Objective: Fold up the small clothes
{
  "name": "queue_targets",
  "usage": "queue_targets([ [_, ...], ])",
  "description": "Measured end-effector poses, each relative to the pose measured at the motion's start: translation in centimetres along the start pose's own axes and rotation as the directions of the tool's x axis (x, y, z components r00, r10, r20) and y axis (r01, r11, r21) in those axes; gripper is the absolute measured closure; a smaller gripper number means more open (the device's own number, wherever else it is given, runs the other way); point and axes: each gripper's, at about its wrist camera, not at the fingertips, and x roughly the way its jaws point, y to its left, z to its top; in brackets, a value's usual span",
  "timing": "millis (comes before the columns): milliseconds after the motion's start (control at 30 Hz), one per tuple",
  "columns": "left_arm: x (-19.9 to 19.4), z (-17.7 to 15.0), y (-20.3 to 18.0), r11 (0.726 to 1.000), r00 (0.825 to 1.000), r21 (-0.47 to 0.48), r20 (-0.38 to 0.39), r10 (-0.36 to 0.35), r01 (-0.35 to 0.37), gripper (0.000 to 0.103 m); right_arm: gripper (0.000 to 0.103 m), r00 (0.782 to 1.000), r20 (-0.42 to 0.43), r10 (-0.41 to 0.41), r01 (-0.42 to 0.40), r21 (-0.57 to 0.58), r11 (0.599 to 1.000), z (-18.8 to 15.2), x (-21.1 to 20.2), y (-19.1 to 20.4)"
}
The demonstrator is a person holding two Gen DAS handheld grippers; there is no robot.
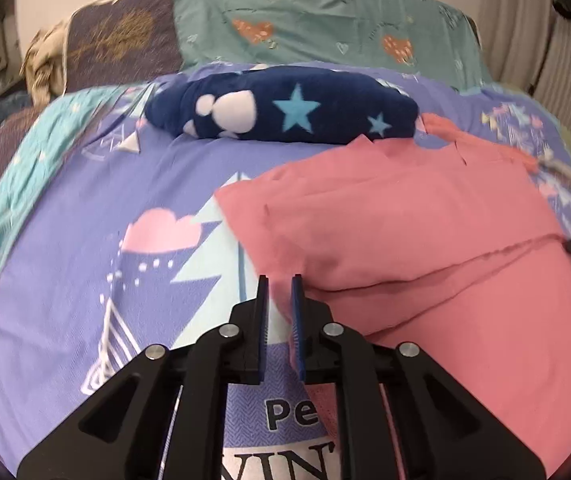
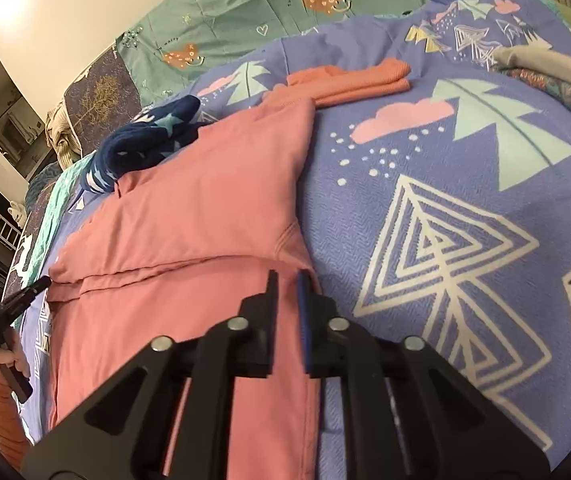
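Pink garment (image 1: 425, 240) lies spread on the purple printed blanket (image 1: 65, 260) covering the bed, with one layer folded over another so a fold edge runs across its middle.

Left hand-held gripper (image 1: 280, 280): jaws nearly together, with pink fabric between the fingers at the garment's left edge; it appears to pinch the garment, though motion blur leaves the contact unclear.

Right hand-held gripper (image 2: 287, 276): jaws set narrowly apart, positioned over the garment's right edge near the fold line. Fabric shows between the fingers, but whether it is gripped cannot be told.

In the right wrist view, the left hand-held gripper appears at the garment's far side, at the left of the frame.

Navy star-print fleece item (image 1: 281, 110) sits bunched at the garment's far end, touching it. A folded orange piece (image 2: 361, 78) lies just beyond the garment's far right corner. Teal heart-print sheet (image 1: 325, 20) lies behind the blanket.
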Motion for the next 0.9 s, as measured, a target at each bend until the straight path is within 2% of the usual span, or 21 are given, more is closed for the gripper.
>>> queue_targets([
  [133, -0.8, 1.2, -0.5, 0.999, 0.997, -0.012, 0.065, -0.034, 0.035, 0.077, 0.086, 0.999, 0.046, 0.008, -0.006, -0.044, 0.999, 0.6, -1.3, 1.2],
  [200, -0.6, 2.1, -1.4, 0.998, 0.994, -0.005, 0.087, -0.067, 0.068, 0.074, 0.082, 0.996, 0.069, 0.052, -0.048, -0.057, 0.997, 1.1, -1.6, 2.0],
  [267, 0.4, 2.4, -2.3, 0.997, 0.994, 0.010, 0.071, -0.082, 0.082, 0.065, 0.078, 0.993, 0.072, 0.092, -0.087, -0.067, 0.994, 1.2, -1.2, 2.7],
  [300, 1.4, 2.4, -2.8, 0.997, 0.997, 0.020, 0.040, -0.070, 0.069, 0.065, 0.076, 0.994, 0.057, 0.094, -0.090, -0.067, 0.994, 1.2, -0.6, 2.7],
  [333, 3.0, 2.1, -3.3, 0.999, 1.000, 0.040, -0.011, -0.027, 0.027, 0.065, 0.076, 0.997, 0.027, 0.068, -0.066, -0.066, 0.996, 1.1, 0.4, 2.6],
  [367, 4.3, 1.5, -3.6, 0.998, 0.998, 0.063, -0.056, 0.028, -0.025, 0.062, 0.079, 1.000, -0.004, 0.015, -0.016, -0.065, 0.998, 0.9, 1.6, 2.4],
  [400, 5.1, 0.9, -3.7, 0.996, 0.997, 0.077, -0.056, 0.054, -0.050, 0.061, 0.090, 0.998, -0.037, -0.053, 0.050, -0.069, 0.996, 0.4, 3.1, 1.9],
  [433, 4.7, 0.6, -3.9, 0.995, 0.998, 0.084, -0.014, 0.056, -0.055, 0.061, 0.090, 0.997, -0.030, -0.071, 0.069, -0.077, 0.995, -0.1, 3.6, 1.5],
  [533, 2.4, 0.1, -3.8, 0.996, 0.999, 0.081, 0.012, 0.033, -0.034, 0.061, 0.088, 0.998, -0.008, -0.057, 0.057, -0.087, 0.995, -0.3, 1.9, 1.5],
  [600, -0.2, -0.9, -3.7, 0.995, 0.999, 0.097, 0.050, 0.014, -0.019, 0.059, 0.081, 0.999, -0.002, -0.048, 0.048, -0.090, 0.995, -0.5, 0.6, 1.4],
  [667, -2.1, -2.3, -3.4, 0.995, 0.998, 0.102, 0.069, 0.001, -0.008, 0.050, 0.080, 0.999, 0.007, -0.034, 0.035, -0.088, 0.996, -1.1, -1.0, 1.0],
  [767, -4.1, -5.1, -2.6, 0.996, 0.998, 0.081, 0.049, -0.040, 0.036, 0.046, 0.078, 1.000, 0.010, -0.028, 0.029, -0.062, 0.998, -2.2, -2.4, -0.3],
  [900, -5.5, -9.5, -2.0, 0.990, 0.990, 0.031, -0.031, -0.135, 0.136, 0.046, 0.077, 1.000, -0.017, -0.002, 0.001, -0.007, 1.000, -4.6, -3.8, -2.4],
])
